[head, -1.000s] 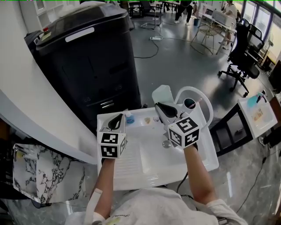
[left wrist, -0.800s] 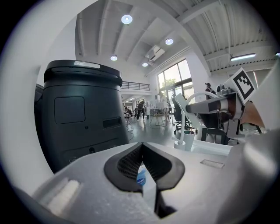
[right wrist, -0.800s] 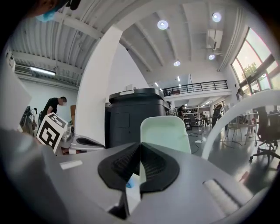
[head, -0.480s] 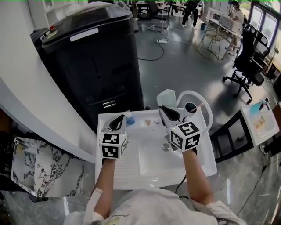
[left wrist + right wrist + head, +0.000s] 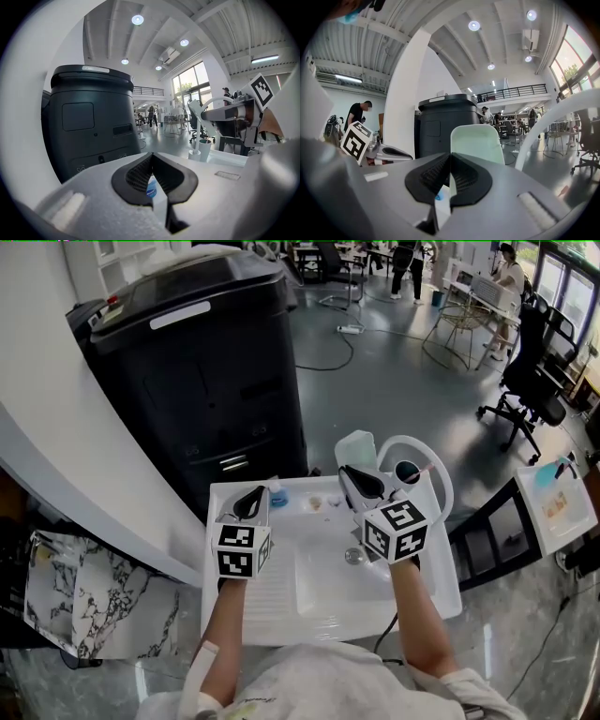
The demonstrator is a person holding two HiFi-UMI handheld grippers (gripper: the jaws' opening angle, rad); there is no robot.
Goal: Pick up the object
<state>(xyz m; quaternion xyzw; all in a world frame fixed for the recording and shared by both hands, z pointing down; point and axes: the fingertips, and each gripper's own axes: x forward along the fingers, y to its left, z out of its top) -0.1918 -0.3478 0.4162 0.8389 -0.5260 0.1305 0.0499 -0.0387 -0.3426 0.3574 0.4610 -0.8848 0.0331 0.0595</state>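
A small white bottle with a blue cap point(image 5: 277, 492) stands at the back rim of a white sink unit point(image 5: 281, 601). It lies just right of my left gripper point(image 5: 250, 496), whose jaws are shut with nothing between the pads. In the left gripper view the gripper point(image 5: 151, 157) has its pads together, and the bottle's blue label point(image 5: 150, 189) shows below them. My right gripper point(image 5: 353, 476) hovers over the sink's back right, shut and empty. The right gripper view shows that gripper point(image 5: 450, 157) pointing at a pale green container point(image 5: 477, 140).
A tall black machine point(image 5: 206, 362) stands right behind the sink. A white looped pipe point(image 5: 417, 448) and a cup point(image 5: 405, 466) sit at the back right, with a drain point(image 5: 354, 555) in the basin. A marble slab point(image 5: 66, 606) lies at left and a side table point(image 5: 555, 493) at right.
The head view has shifted slightly. Both grippers hold their places over the sink with jaws shut.
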